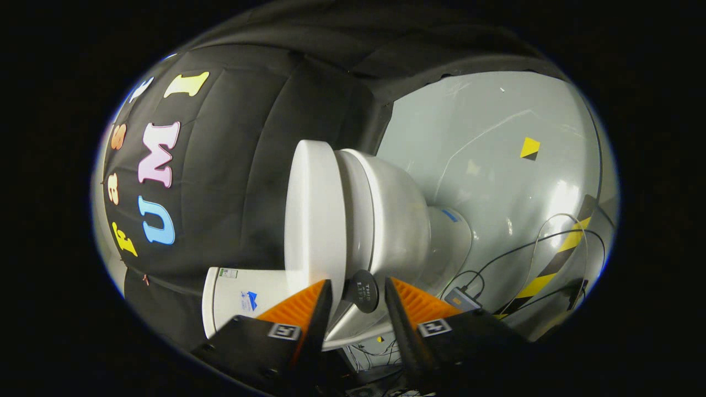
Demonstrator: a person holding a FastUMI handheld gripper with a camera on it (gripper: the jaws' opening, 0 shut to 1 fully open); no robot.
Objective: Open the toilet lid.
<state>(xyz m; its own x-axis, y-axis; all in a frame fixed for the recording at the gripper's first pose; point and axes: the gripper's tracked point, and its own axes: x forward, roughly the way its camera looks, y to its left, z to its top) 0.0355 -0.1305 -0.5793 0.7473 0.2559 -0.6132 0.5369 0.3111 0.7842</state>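
White toilet lid (314, 220) flat down, gripper (358, 289) spread.

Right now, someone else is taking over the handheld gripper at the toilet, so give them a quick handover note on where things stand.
Gripper: fingers open, holding nothing, tips on either side of the small round black lift tab at the edge of the toilet.
Things: the view is rolled sideways. The white plastic toilet lid lies flat against the white seat, on the white ceramic bowl. The white tank sits beyond the lid's far end. Cables run across the grey floor.
Done: gripper lined up on the tab.
Left: close on the tab, swing the lid up toward the tank, release.
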